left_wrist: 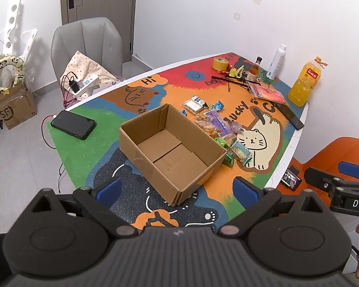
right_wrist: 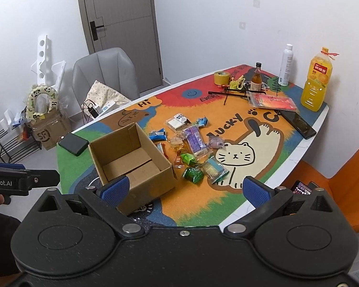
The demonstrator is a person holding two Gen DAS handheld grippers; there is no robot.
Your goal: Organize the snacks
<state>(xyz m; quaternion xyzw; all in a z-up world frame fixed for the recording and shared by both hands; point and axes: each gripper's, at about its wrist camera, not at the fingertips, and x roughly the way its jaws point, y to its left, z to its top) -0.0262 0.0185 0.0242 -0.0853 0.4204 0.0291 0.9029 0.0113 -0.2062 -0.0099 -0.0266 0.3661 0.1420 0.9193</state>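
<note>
Two grippers (left_wrist: 179,189) (right_wrist: 186,189) spread — colourful mat (right_wrist: 227,110).

Plain brown cardboard box (right_wrist: 131,157) on multicoloured cartoon mat (right_wrist: 249,191) (orange, green, red, blue patches; cream cat outlined in black). Snack wrappers beside box: purple pack (right_wrist: 195,141), green packets (right_wrist: 192,174), blue-and-white sachet (right_wrist: 158,135). Bottle (right_wrist: 317,83) of orange-yellow juice, red label. Yellow tape roll (right_wrist: 221,77). White spray can (right_wrist: 286,65). Black phone (left_wrist: 73,124) on green patch. Gripper fingertips (right_wrist: 114,190) blue, bodies black. Grey chair (left_wrist: 86,40); orange chair (right_wrist: 349,189).
</note>
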